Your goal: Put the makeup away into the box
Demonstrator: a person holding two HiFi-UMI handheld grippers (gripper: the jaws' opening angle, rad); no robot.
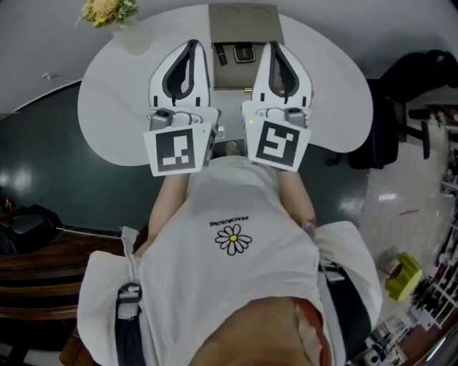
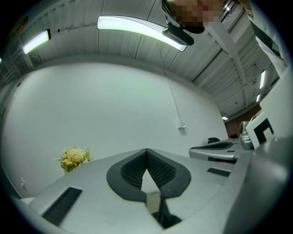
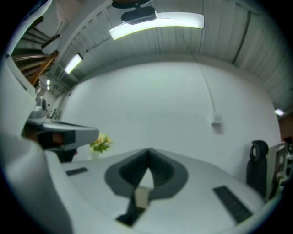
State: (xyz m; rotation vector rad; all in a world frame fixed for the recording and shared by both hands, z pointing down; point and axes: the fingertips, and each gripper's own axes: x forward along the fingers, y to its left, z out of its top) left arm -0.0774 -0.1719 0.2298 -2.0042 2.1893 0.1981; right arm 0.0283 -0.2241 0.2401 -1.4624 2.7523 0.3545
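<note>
Both tools are held raised, side by side, above a white round counter (image 1: 114,107) in the upper middle of the head view. The left hand-held gripper (image 1: 192,43) (image 2: 147,151) is found closed, its jaws meeting at the tips with nothing between them. The right hand-held gripper (image 1: 274,44) (image 3: 148,150) is likewise closed and empty.

A tan box (image 1: 245,21) is noted at the top centre of the counter, between the two tool tips. Small dark makeup (image 1: 244,52) is seen lying in it.

A bunch of yellow flowers (image 1: 107,10) is placed at the counter's upper left edge. A dark green glossy floor (image 1: 64,179) is recorded at left and a black chair (image 1: 401,107) at right. A plain white wall (image 2: 114,105) and a curved ceiling light (image 2: 137,25) are shown in the left gripper view.
</note>
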